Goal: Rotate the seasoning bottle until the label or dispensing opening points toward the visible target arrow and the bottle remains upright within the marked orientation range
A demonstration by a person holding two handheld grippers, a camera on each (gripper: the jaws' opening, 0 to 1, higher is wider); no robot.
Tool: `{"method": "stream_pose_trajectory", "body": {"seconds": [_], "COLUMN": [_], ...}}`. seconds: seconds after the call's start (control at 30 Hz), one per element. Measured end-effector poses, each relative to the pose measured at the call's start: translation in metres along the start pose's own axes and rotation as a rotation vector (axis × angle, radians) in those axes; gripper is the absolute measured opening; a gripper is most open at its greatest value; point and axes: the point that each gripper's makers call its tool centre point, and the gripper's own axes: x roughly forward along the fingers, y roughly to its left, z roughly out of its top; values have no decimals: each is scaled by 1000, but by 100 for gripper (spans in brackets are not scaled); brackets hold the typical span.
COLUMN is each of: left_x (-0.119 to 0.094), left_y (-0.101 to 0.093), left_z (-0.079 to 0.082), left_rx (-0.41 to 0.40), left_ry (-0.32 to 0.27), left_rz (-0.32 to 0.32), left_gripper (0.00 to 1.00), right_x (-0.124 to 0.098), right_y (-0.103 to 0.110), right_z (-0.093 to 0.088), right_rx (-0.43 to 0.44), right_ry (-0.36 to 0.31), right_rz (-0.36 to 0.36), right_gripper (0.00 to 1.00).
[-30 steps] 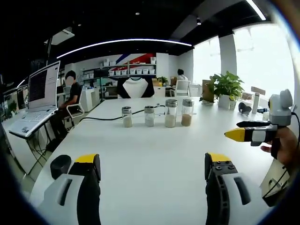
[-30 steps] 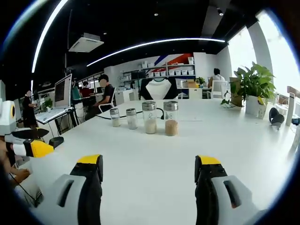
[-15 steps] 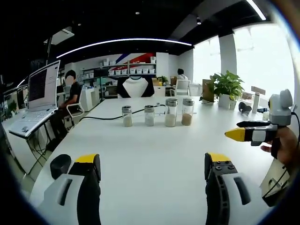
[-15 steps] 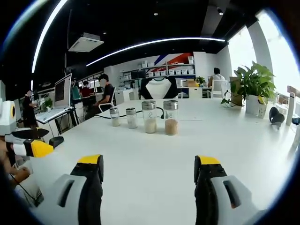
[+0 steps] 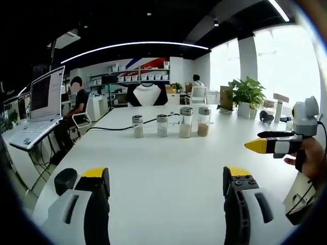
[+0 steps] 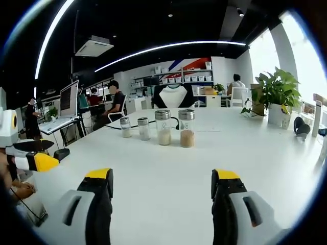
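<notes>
Four upright seasoning bottles (image 6: 186, 128) well ahead of right gripper (image 6: 162, 179) — jaws spread, empty — nearer than left gripper (image 5: 166, 177), likewise released.

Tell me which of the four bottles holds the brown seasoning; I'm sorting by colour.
The tall bottle at the row's right end, nearest the plant; the other three hold paler contents.

The right gripper (image 6: 161, 181), grey with yellow-tipped black jaws, is hovering with those jaws spread wide over the broad white desk (image 6: 173, 173). Four clear glass seasoning bottles with silver lids (image 6: 164, 127) are standing upright in a row well ahead. The left gripper (image 6: 31, 160), yellow-nosed, is showing at the left edge. A leafy green potted plant (image 6: 276, 96) is sitting at the right.
</notes>
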Motion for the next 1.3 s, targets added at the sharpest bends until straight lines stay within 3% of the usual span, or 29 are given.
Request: {"method": "stream_pose_trajectory", "body": {"seconds": [1.3], "left_x": [4], "left_y": [0], "left_z": [0], "left_rx": [4], "left_ry": [10], "left_rz": [-9], "left_gripper": [97], "right_x": [4], "right_y": [5], "right_z": [-2], "right_rx": [-7], "right_ry": [9], "right_rz": [21], "right_gripper": [76]}}
